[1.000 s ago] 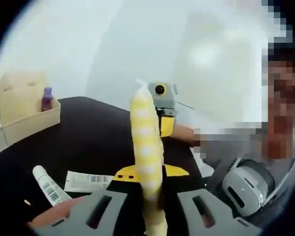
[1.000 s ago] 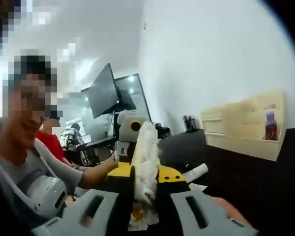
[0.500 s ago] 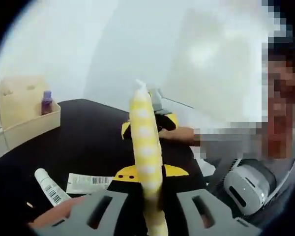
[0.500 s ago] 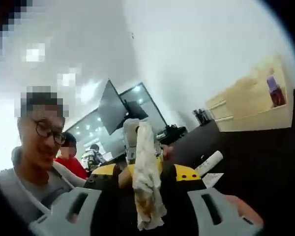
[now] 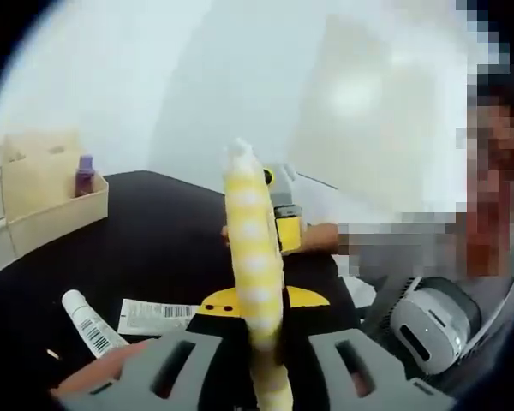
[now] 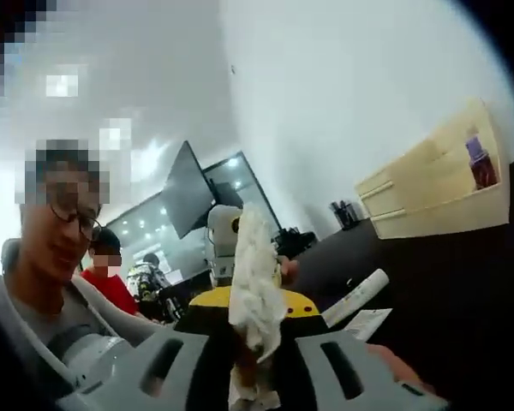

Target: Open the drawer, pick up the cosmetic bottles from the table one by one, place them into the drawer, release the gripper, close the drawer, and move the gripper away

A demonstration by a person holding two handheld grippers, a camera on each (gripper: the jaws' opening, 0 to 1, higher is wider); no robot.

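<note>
While both grippers are occupied, the white cosmetic tube with a barcode (image 5: 86,322) lies flat on the black table (image 5: 163,248), with a flat white barcoded sachet (image 5: 157,316) just beside it. It looks light, smooth and squeezable, so a gentle hold across its middle seems safest. Beyond the tube stands a pale wooden drawer organiser (image 5: 43,205) holding a small purple bottle (image 5: 85,175). The left gripper (image 5: 255,360) is clamped on a yellow-and-white spotted strip (image 5: 254,282); the right gripper (image 6: 250,372) pinches a crumpled white wad (image 6: 255,287).
</note>
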